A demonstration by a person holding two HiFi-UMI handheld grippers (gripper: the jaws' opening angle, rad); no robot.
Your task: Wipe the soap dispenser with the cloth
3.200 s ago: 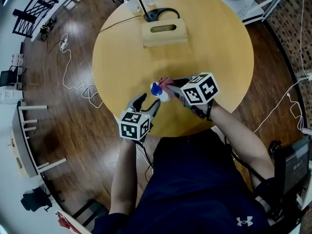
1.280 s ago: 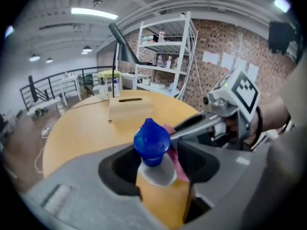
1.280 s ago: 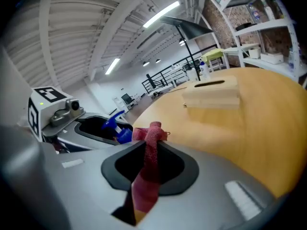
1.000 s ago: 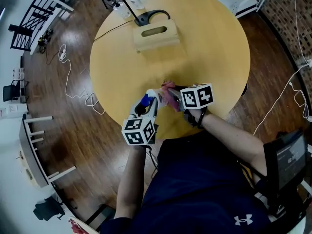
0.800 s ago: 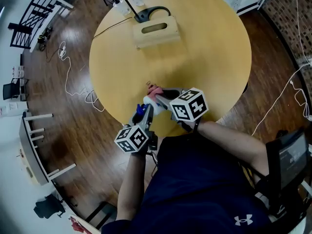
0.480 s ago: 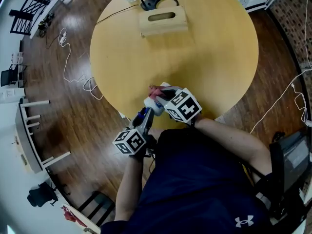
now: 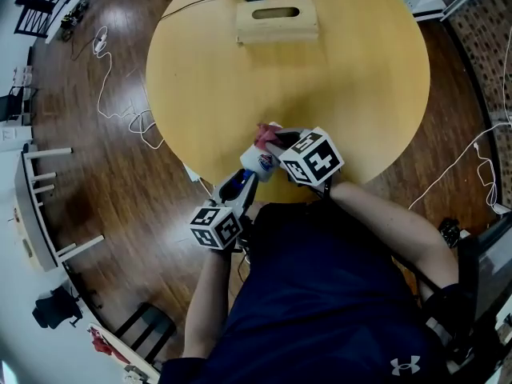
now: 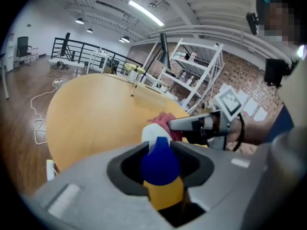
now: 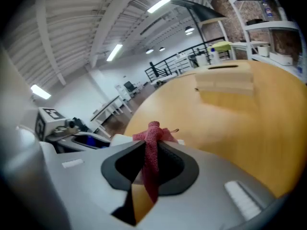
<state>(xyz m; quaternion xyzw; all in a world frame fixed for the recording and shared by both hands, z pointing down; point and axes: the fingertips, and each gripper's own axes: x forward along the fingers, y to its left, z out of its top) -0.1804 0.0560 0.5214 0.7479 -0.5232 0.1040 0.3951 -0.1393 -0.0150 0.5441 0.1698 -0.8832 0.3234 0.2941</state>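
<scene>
Over the 6 o'clock rim of the tabletop (image 7: 336, 78), gripping the soap dispenser (image 7: 258, 163) by its blue pump head with the left tongs (image 8: 160, 150), jaws part-closed and pressed on both sides of it. Holds it tilted, white body pointing toward 1 o'clock. Pinches the red cloth (image 9: 152, 152) in the right tongs (image 7: 272, 144), jaws nearly together on the fabric. Seems to press the cloth against the body's far end, though hard to confirm contact. Leaves a wooden box (image 7: 276, 21) untouched at 12 o'clock.
</scene>
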